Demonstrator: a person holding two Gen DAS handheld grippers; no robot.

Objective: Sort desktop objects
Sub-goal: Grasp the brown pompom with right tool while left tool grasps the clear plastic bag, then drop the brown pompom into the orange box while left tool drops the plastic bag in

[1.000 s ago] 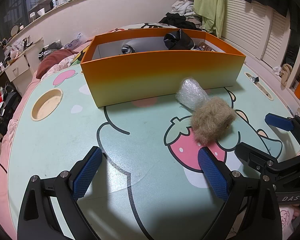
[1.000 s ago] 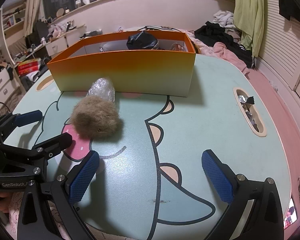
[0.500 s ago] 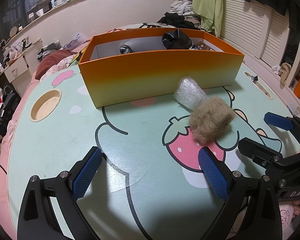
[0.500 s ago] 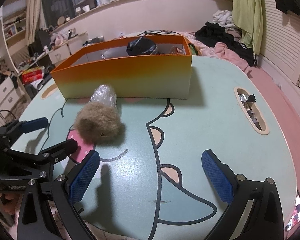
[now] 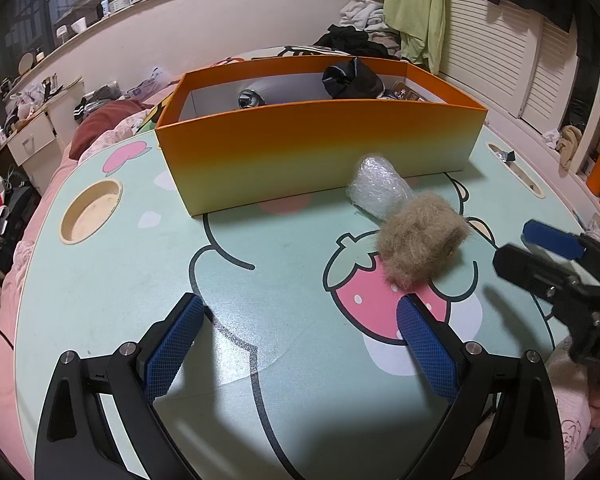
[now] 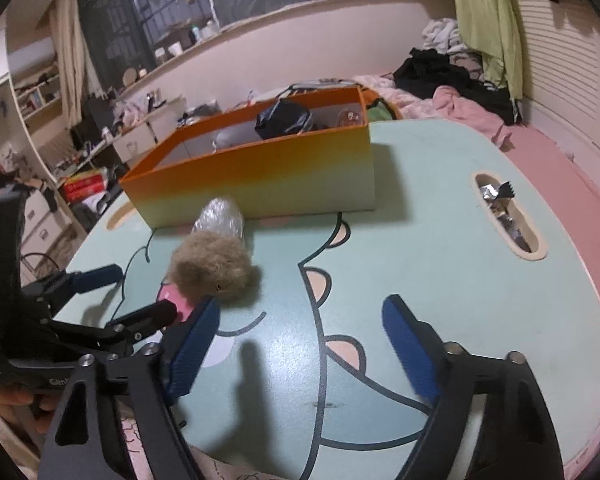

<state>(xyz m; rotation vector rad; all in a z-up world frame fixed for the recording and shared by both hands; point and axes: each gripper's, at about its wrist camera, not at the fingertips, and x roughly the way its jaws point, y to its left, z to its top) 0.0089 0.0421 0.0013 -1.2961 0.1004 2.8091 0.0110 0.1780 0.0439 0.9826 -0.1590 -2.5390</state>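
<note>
The fur ball lay on the table, touching the plastic wrap before the orange box — at eleven o'clock from the right gripper, whose empty jaws were closing. The left gripper stood released, holding nothing — the fur ball at one o'clock from it, about as close.

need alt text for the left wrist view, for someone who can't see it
The open left gripper hovers empty over a mint-green cartoon table. Ahead lie a tan fluffy ball and, touching it, a clear plastic-wrapped bundle in front of an orange box holding dark items. The right gripper, empty and closing, enters from the right.
</note>
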